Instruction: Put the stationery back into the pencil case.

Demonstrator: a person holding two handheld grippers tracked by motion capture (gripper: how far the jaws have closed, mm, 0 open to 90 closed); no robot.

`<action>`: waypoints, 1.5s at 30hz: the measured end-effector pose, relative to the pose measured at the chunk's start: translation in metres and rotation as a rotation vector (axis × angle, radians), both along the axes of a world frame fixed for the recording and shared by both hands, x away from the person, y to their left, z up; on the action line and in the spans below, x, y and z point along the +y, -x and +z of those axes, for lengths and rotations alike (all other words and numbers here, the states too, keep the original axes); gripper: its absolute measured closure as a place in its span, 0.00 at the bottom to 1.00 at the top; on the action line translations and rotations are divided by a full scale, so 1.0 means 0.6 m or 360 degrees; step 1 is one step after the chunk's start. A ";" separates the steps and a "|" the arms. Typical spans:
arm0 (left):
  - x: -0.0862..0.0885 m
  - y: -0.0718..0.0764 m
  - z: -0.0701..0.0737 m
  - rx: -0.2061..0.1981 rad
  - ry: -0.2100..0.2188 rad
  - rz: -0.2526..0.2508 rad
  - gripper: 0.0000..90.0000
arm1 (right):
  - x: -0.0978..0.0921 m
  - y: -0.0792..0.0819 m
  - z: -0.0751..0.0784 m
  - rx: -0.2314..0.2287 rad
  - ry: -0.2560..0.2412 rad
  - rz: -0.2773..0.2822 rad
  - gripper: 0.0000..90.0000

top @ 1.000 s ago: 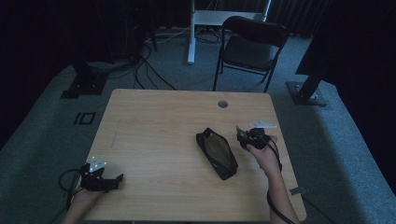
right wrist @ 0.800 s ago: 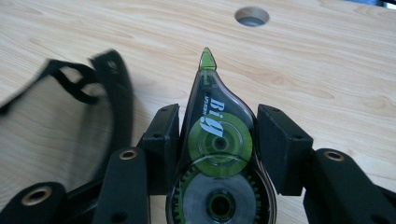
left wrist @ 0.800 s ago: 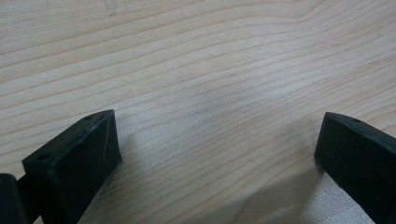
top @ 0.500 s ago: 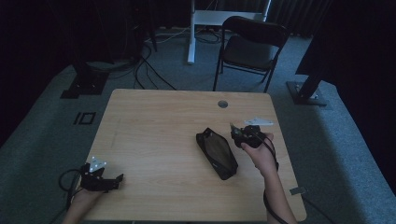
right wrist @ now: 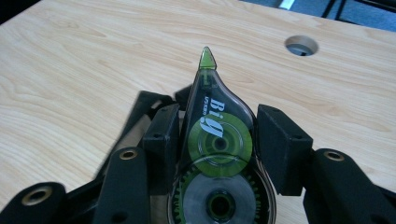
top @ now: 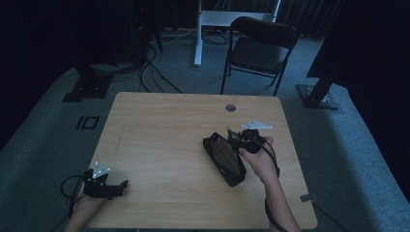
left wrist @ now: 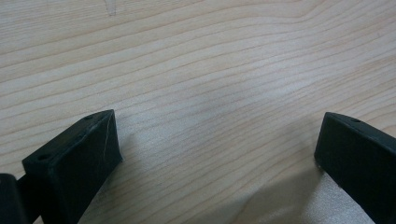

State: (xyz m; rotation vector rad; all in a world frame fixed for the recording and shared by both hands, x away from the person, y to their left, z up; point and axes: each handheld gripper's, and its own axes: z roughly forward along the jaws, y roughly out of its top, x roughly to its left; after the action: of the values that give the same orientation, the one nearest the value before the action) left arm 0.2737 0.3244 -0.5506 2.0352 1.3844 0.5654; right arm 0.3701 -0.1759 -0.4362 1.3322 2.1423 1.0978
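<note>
A clear correction tape dispenser with green reels sits between the jaws of my right gripper, its green tip pointing away from me; the gripper is shut on it. In the high view my right gripper hovers at the upper right edge of a black pouch that lies at an angle on the wooden table. A dark edge of the pouch shows under the jaws. My left gripper rests at the table's near left corner, open, with bare wood between its jaws.
A round cable hole is set in the table's far edge, right of centre. A black folding chair stands behind the table. Stand bases and cables lie on the grey floor at the left and right.
My right gripper has moved left with the dispenser, from beside the pouch to its upper right edge. The left gripper has stayed put.
</note>
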 end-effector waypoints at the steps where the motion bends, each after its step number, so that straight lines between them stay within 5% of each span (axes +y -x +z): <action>1: 0.000 0.000 0.000 0.0000 0.0000 0.0000 0.00 | 0.005 0.001 0.000 0.0002 -0.0007 0.0010 0.56; 18: 0.000 0.000 0.000 0.0000 -0.0001 0.0000 0.00 | 0.052 0.001 -0.036 0.0148 0.0006 0.0060 0.56; 45: 0.000 0.000 0.000 0.0000 0.0000 0.0000 0.00 | 0.076 -0.017 -0.088 0.0393 0.0205 0.0051 0.56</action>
State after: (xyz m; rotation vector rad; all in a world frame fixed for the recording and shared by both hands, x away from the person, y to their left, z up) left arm 0.2736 0.3244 -0.5505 2.0355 1.3841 0.5656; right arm 0.3803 -0.1301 -0.4888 1.4414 2.3722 0.8264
